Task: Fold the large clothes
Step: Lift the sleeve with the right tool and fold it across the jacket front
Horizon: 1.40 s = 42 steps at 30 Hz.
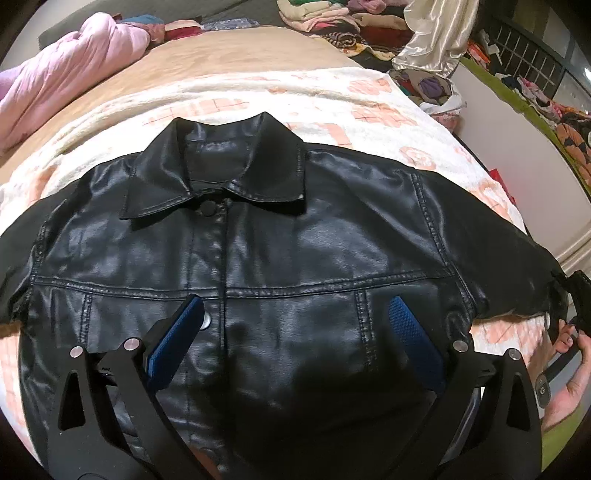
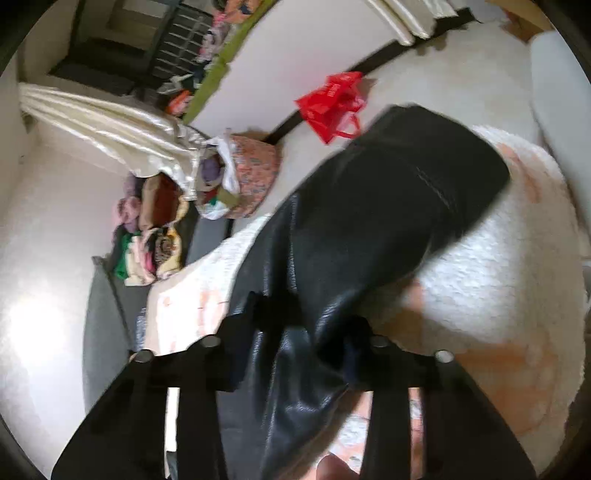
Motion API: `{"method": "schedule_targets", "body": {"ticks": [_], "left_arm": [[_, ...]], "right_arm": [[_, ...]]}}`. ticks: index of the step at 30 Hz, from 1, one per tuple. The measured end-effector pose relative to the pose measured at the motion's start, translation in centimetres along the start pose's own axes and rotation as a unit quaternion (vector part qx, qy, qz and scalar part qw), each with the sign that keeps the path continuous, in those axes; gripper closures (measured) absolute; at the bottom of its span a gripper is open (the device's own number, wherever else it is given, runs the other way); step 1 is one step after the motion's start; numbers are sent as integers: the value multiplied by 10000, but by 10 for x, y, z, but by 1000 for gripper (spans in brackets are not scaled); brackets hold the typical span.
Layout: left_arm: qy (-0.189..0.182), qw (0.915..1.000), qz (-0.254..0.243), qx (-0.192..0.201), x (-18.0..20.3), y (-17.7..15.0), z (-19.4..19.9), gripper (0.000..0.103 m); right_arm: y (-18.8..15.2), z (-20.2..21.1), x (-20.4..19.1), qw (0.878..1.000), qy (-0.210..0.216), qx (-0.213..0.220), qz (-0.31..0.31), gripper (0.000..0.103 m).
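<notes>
Jacket (image 1: 277, 236) flat on the bed (image 1: 406, 110), no fold done.
Right fingers (image 2: 306, 332) pinch its sleeve (image 2: 388, 192); left fingers (image 1: 295, 325) hang wide above its front, holding nothing.

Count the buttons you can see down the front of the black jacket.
2. A black button sits just under the collar, and a silver snap lies lower beside the left gripper finger. Further ones may be hidden lower down the jacket.

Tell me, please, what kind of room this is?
Probably a bedroom: a black leather jacket lies on a fleece blanket over a bed, with stacks of folded clothes behind.
</notes>
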<state>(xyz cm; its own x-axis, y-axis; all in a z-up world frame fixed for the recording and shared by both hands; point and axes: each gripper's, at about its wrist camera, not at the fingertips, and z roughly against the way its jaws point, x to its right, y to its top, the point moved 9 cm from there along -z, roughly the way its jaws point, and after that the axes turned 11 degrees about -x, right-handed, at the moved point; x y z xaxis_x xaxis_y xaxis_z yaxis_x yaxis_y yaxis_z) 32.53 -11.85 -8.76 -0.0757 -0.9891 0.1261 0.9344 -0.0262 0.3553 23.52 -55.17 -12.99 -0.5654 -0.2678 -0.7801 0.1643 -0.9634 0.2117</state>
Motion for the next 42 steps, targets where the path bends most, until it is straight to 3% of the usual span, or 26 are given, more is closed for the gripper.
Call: {"method": "schedule_targets", "body": {"ticks": [7, 13, 21, 32, 38, 42], "left_arm": [[-96, 9999, 129, 40, -18, -3, 11, 9], [-178, 9995, 243, 90, -36, -6, 25, 9], [-426, 9985, 300, 164, -60, 0, 47, 9], [-852, 9936, 654, 351, -118, -10, 78, 9], [-1231, 9872, 908, 441, -145, -14, 80, 9], [-1398, 9826, 1139, 455, -165, -14, 83, 9]], "right_arm": [[-5, 22, -44, 9944, 863, 143, 587, 89], [-36, 47, -104, 9748, 1453, -7, 1694, 89], [-107, 75, -181, 9307, 1484, -154, 3341, 89], [-198, 93, -251, 8744, 1660, -478, 4534, 89], [-263, 92, -272, 8362, 1576, -635, 5214, 89], [-303, 85, -281, 8179, 1516, -752, 5499, 89]]}}
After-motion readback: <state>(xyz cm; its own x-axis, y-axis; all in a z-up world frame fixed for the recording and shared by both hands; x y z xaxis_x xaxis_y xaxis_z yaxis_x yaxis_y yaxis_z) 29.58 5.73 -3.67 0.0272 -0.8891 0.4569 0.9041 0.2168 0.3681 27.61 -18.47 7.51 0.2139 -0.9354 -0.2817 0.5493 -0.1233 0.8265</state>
